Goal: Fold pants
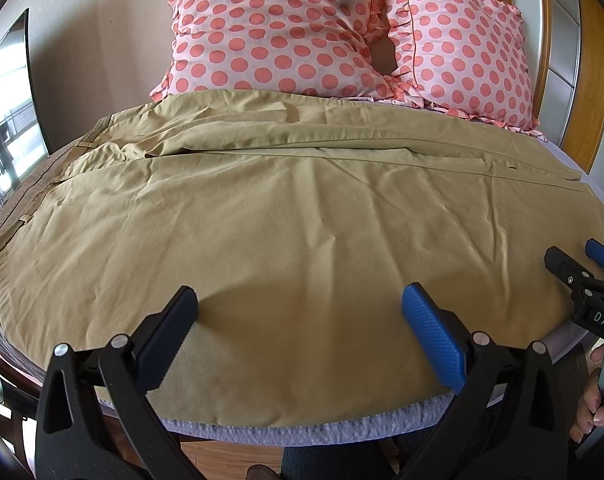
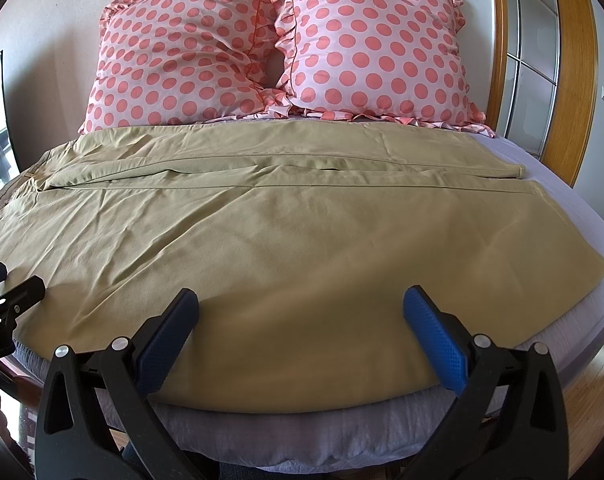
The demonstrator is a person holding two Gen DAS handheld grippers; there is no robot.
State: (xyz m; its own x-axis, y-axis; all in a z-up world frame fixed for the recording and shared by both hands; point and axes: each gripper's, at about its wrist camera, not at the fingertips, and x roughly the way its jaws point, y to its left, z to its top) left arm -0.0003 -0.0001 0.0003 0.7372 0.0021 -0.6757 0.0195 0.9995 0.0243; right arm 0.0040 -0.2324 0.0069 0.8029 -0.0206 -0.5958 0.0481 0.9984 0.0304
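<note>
Khaki pants (image 1: 286, 216) lie spread flat across the bed, waistband at the left, leg hems at the right; they also show in the right wrist view (image 2: 278, 232). The two legs lie side by side, the far one by the pillows. My left gripper (image 1: 300, 304) is open and empty, hovering over the near leg close to the bed's front edge. My right gripper (image 2: 300, 304) is open and empty over the near leg, further right toward the hems. The right gripper also shows in the left wrist view (image 1: 574, 258), and the left gripper shows at the left edge of the right wrist view (image 2: 6, 280).
Two pink polka-dot pillows (image 1: 278, 28) (image 2: 378, 40) lean against the wall behind the pants. The bed has a lavender sheet (image 2: 574, 216). A wooden door frame (image 2: 578, 80) stands at the right. A window (image 1: 6, 100) is at the left.
</note>
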